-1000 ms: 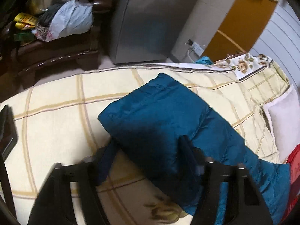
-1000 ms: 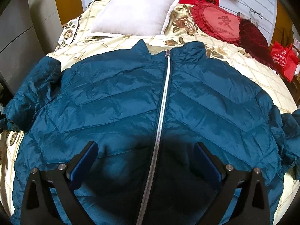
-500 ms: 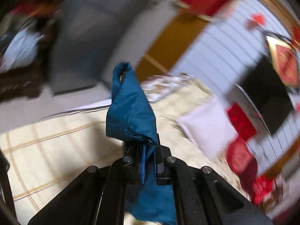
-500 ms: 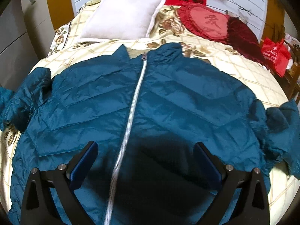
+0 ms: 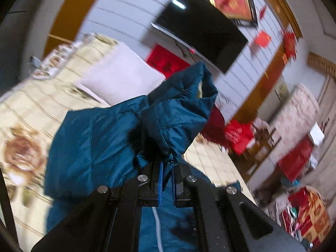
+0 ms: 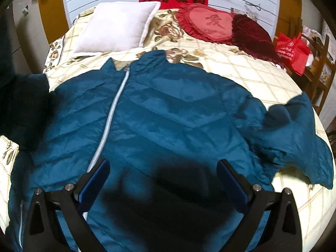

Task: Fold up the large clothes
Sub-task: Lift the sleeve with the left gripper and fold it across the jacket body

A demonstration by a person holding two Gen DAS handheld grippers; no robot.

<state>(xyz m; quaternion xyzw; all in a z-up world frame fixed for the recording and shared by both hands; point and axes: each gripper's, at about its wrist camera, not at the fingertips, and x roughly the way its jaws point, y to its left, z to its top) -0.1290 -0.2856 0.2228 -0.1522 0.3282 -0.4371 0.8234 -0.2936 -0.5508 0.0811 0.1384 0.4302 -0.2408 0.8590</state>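
Note:
A teal quilted jacket (image 6: 168, 113) lies spread front-up on the bed (image 6: 241, 67), its silver zipper (image 6: 109, 121) running down left of centre. The right sleeve (image 6: 298, 130) lies crumpled at the bed's right edge. My right gripper (image 6: 162, 174) hovers open above the jacket's lower front, nothing between its fingers. In the left wrist view my left gripper (image 5: 166, 168) is shut on the cuff of the left sleeve (image 5: 174, 113), which is lifted above the bed and stands up in front of the camera. The jacket body (image 5: 88, 151) hangs below it.
A white pillow (image 6: 117, 27), a red heart cushion (image 6: 210, 23) and a dark red cushion (image 6: 252, 35) lie at the head of the bed. A red bag (image 6: 292, 50) sits by a wooden chair on the right. A dark screen (image 5: 201, 25) hangs on the wall.
My left gripper closed on the left sleeve's cuff, lifted it off the bed and swung round toward the headboard. The right gripper drifted right over the jacket, staying open.

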